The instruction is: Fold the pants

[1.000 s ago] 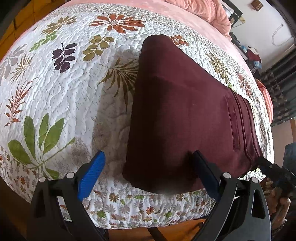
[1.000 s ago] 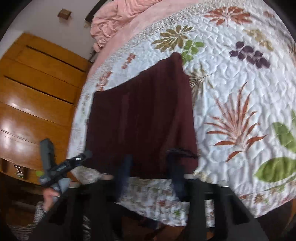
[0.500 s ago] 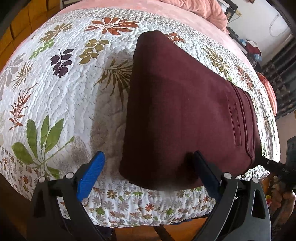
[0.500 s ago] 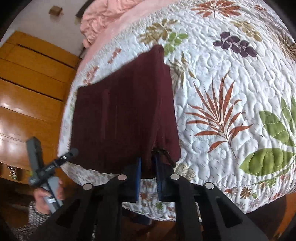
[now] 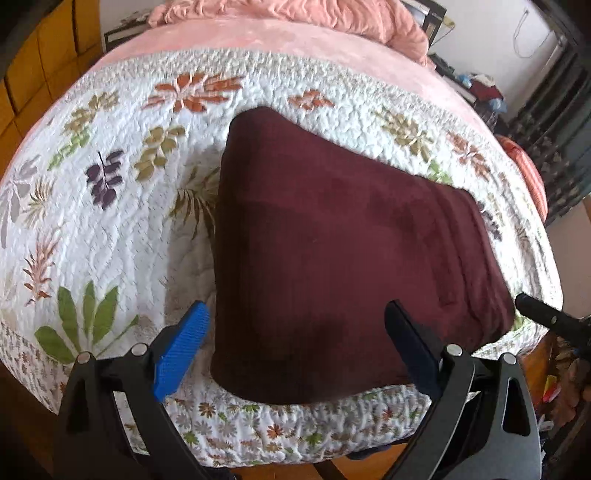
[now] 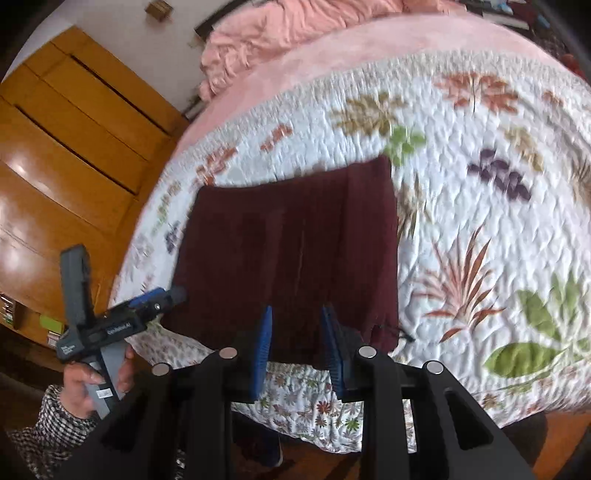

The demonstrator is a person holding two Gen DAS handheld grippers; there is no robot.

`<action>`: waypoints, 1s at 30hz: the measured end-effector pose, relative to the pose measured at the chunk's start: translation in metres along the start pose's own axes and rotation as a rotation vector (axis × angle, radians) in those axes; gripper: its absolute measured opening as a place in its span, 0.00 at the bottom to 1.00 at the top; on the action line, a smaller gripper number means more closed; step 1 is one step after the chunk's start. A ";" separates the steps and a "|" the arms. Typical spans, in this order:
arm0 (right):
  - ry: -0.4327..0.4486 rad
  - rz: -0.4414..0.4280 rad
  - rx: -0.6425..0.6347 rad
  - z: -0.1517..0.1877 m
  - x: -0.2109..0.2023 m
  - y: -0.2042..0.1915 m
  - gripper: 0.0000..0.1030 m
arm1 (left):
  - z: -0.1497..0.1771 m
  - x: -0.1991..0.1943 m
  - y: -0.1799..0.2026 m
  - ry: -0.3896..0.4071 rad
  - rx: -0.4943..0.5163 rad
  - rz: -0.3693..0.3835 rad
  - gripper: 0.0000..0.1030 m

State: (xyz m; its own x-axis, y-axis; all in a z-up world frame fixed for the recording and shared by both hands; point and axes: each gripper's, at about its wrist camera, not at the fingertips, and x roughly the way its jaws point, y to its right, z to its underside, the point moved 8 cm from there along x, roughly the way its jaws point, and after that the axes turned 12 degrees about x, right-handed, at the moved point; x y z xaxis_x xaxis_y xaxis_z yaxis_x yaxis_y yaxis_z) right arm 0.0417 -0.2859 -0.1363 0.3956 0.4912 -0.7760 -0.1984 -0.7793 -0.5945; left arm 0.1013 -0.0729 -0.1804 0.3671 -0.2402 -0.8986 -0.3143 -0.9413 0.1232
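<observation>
Judged from the neat rectangle: final tidy, or one more fold toward the far edge. Best done by gripping both near corners evenly, lifting low, keeping layers aligned, laying down without dragging the quilt (image 5: 110, 221).

Left gripper (image 5: 295, 343): fingers spread wide, straddling the near edge of the maroon pants (image 5: 332, 258), pinching nothing. Right gripper (image 6: 297, 347): fingers partly open, a narrow gap between blue pads, hovering at the near hem; contact with cloth not certain.

Pants: folded into a thick, flat stack, lying on the floral quilt near the foot edge of the bed, near edge slightly overhanging the rim. Dark maroon, ribbed or corduroy-like texture, stitched seam lines running lengthwise, a small dark drawstring (image 6: 391, 330) poking out at the near right corner. Surface smooth, few wrinkles. Pink blanket (image 5: 295, 14) bunched at the far end.
</observation>
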 end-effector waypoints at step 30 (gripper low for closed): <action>-0.028 -0.034 0.168 -0.041 0.031 0.039 0.50 | -0.022 -0.038 0.002 0.095 0.042 -0.051 0.93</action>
State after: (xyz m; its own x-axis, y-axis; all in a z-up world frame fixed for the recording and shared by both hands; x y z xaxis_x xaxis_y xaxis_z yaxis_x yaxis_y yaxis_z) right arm 0.0832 -0.3176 -0.1749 0.3796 0.5287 -0.7591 -0.3330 -0.6875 -0.6453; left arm 0.1060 -0.0708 -0.1363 0.4643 -0.2151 -0.8592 -0.3289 -0.9426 0.0582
